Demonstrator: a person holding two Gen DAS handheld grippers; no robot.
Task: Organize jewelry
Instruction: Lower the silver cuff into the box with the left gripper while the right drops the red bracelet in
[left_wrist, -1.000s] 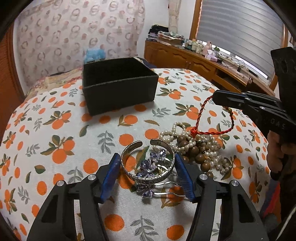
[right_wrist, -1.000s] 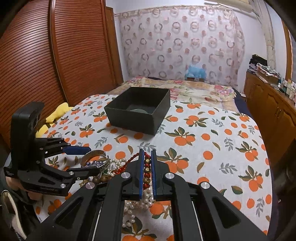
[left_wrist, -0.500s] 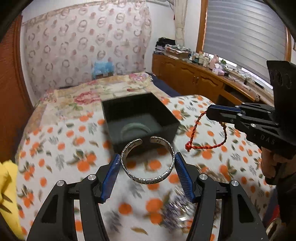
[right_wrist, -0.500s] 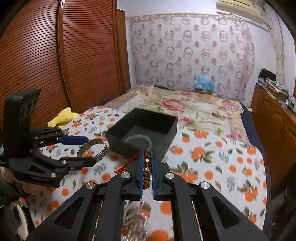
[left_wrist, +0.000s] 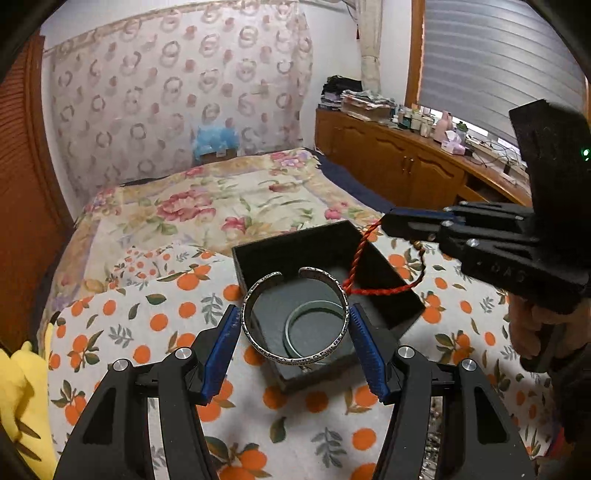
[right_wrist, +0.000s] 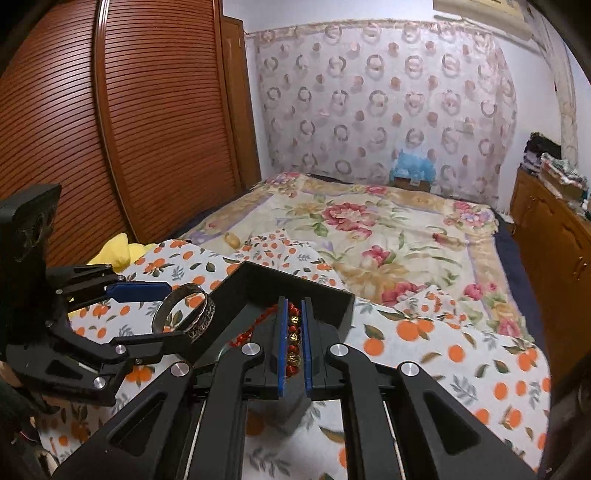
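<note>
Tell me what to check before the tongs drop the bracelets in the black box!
1. Left tongs squeeze the silver cuff on both sides: ok.
2. Right tongs are shut on the red beaded bracelet: ok.
3. Silver cuff is above the black box: ok in the left wrist view.
4. Red cord dangles over the box, not outside it: ok.
5. Room left inside, with only a pale green bangle on the box floor: ok.
6. Red cord is not tangled with the cuff: cannot tell; they overlap in the left wrist view.
</note>
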